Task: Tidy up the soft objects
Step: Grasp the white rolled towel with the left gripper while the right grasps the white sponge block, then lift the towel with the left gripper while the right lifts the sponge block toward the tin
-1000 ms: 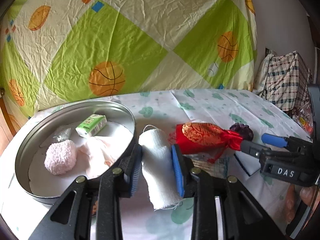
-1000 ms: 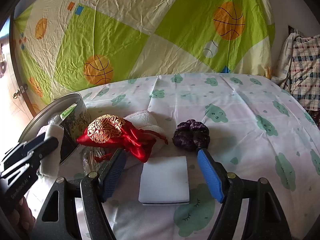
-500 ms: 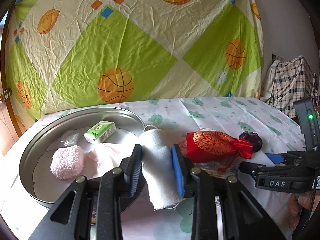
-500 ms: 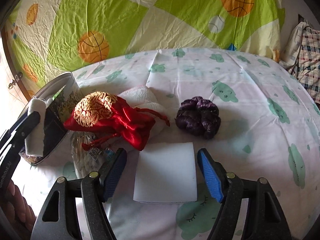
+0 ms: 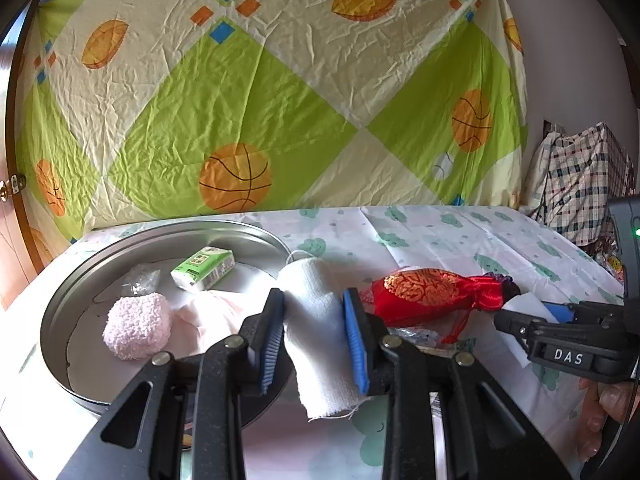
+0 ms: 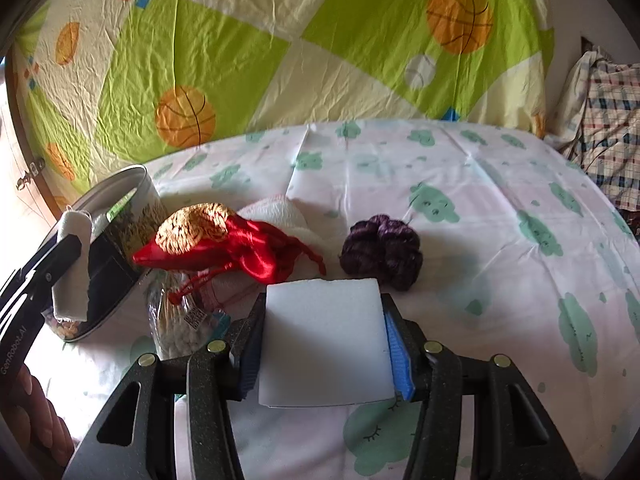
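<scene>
Lower centre of the right wrist view: right gripper [image 6: 322,354], jaws just been closing, both blue pads now against the sides of one white sponge block [image 6: 324,340], flat, square-edged, foam-like; block lies on the cloud-print sheet [image 6: 480,208]; wide bare sheet to the right and far side, free room there; left of it crowded. Just beyond the block, one dark purple scrunchie [image 6: 382,250], ruffled, close to its far edge; one red satin drawstring pouch [image 6: 224,244] with gold brocade, resting on a white fluffy cloth [image 6: 276,216]; one clear crinkly packet [image 6: 180,320] beneath the pouch cords. Lower centre of the left wrist view: left gripper [image 5: 314,334] clamped on one white gauze roll [image 5: 316,332], woven, frayed lower edge, right by the rim of the round metal tin [image 5: 56,320]; tin holds one pink fuzzy ball [image 5: 138,326], one pale pink cloth [image 5: 212,316], one green tissue pack [image 5: 202,268], one small clear bag [image 5: 140,280]; basketball-print cloth [image 5: 248,92] closes off the far side.
</scene>
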`<state>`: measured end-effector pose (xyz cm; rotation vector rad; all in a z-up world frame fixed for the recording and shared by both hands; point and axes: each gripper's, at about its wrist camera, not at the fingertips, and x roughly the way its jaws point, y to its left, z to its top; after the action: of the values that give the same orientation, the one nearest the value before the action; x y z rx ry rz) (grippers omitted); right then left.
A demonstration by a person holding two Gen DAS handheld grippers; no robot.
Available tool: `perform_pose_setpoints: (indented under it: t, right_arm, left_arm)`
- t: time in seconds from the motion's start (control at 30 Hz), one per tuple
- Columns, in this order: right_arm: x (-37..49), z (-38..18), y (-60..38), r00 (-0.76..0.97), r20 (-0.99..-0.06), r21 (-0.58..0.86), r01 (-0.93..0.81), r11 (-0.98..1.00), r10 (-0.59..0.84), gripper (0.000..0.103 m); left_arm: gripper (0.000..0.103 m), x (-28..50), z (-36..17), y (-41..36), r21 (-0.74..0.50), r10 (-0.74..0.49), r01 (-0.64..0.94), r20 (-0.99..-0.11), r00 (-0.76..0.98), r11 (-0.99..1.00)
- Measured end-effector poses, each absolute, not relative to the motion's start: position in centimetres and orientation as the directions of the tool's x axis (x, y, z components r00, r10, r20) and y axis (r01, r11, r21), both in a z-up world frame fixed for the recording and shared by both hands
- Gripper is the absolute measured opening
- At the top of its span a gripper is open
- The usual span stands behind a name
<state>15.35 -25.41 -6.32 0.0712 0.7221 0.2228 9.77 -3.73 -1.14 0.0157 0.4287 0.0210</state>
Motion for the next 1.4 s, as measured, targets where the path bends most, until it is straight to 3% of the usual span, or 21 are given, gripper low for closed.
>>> perform_pose_setpoints:
  t: [0.87, 1.4]
  right_arm:
    - [8.9, -2.2, -26.1, 0.943, -0.215, 0.185, -0.214, 0.959, 0.252, 0.055]
    - [8.1, -1.5, -23.7, 0.949, -0.127, 0.161, -0.267, 0.950, 0.288, 0.055]
  left_arm:
    - [0.029, 9.0, -0.8, -3.6, 0.009, 0.026, -0.024, -0.382, 0.924, 1.000]
    - [0.029, 8.2, -0.3, -3.1, -0.001, 0.037, -0.040, -0.339, 0.940, 0.999]
